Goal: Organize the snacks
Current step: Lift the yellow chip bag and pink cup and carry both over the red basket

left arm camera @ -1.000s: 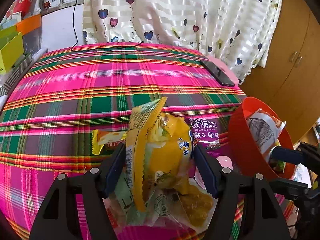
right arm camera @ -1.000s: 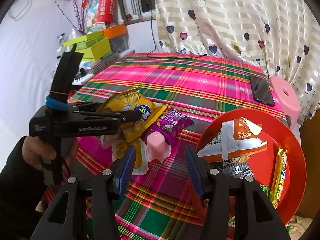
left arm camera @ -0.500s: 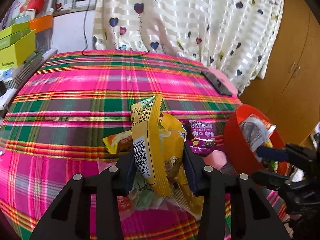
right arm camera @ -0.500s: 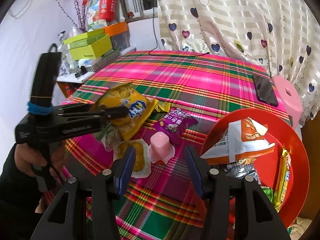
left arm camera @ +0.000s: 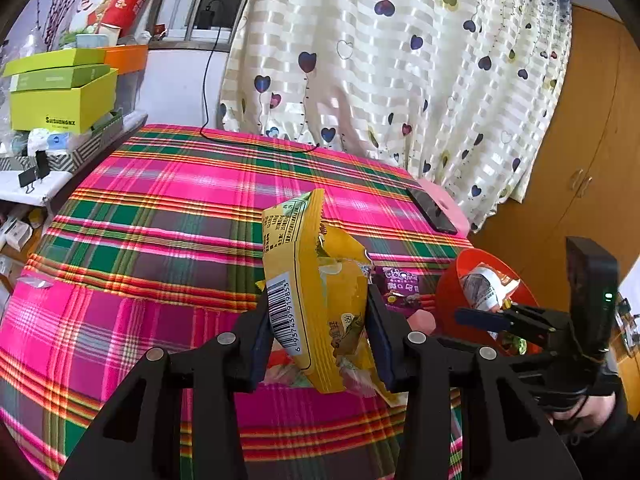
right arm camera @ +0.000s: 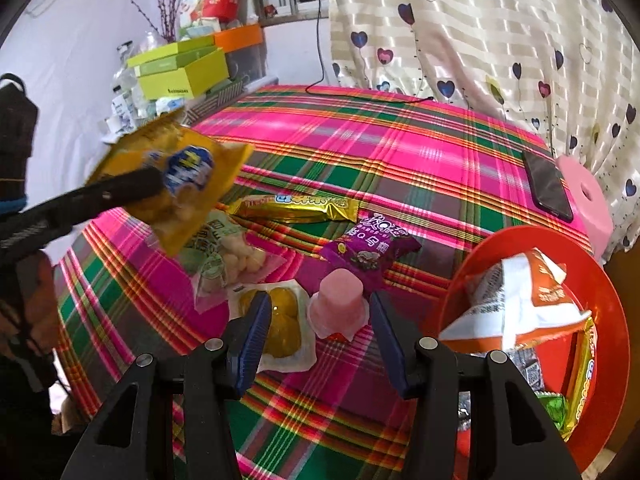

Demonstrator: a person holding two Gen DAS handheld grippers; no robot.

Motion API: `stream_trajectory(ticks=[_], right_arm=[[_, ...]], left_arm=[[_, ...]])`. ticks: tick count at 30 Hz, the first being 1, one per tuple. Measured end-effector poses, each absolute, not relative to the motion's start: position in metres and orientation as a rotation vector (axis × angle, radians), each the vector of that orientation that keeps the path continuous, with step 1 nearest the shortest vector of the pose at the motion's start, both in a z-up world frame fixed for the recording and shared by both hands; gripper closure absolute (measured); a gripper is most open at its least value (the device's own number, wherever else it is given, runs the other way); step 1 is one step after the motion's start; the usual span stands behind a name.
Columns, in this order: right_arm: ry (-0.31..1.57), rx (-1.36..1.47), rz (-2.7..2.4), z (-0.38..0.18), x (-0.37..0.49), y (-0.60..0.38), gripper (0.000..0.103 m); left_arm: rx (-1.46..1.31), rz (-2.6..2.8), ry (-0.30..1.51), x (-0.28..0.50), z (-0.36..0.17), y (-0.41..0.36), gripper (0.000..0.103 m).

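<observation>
My left gripper point(left arm camera: 320, 332) is shut on a yellow snack bag point(left arm camera: 320, 304), which hangs above the plaid table point(left arm camera: 160, 208). In the right wrist view that yellow bag point(right arm camera: 176, 184) floats at the left, clear of the cloth. My right gripper point(right arm camera: 318, 320) stands open low over the table, with a pink jelly cup point(right arm camera: 338, 304) just beyond its fingertips. A yellow jelly pack point(right arm camera: 284, 320), a purple packet point(right arm camera: 368, 246), a gold bar point(right arm camera: 296, 208) and a green-white packet point(right arm camera: 224, 248) lie around. The red bowl point(right arm camera: 600, 280) at the right holds an orange-white bag point(right arm camera: 520, 296) and other snacks.
A black phone point(right arm camera: 548, 184) lies at the table's far right edge, next to a pink stool point(right arm camera: 588, 196). Green boxes point(left arm camera: 60, 96) are stacked on a shelf at the left. A heart-print curtain point(left arm camera: 400, 80) hangs behind, and a black cable point(left arm camera: 256, 142) crosses the table's far edge.
My left gripper closed on the yellow bag and lifted it off the pile. The right gripper drew slightly nearer to the pink jelly cup, still open.
</observation>
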State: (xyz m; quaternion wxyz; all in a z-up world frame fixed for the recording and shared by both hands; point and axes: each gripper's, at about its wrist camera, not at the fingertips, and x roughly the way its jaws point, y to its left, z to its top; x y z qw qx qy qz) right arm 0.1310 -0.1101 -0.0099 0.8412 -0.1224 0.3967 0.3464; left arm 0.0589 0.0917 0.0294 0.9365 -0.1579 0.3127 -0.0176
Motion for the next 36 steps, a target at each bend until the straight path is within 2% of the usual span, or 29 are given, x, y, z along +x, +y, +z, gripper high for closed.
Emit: stream_trajectory(ticks=[11,14,18,36], right_arm=[[0.905,-0.337,0.643,-0.032,0.149,-0.086,0.054],[0.919,-0.345,0.635,-0.038,0.153,-0.082,0.065],[0.914,-0.34,0.632,-0.04,0.155,-0.08,0.074],[0.875,-0.347,0.753,-0.042,0.15,-0.066,0.075]], left_arm=[[-0.342,-0.028,0.63,0.047,0.027,0.102,0.06],[-0.347,-0.023,0.632,0.045,0.025,0.106,0.06],[-0.354,-0.021,0.633,0.044,0.023,0.108,0.06],[-0.359,-0.037,0.641,0.043,0.021,0.103,0.06]])
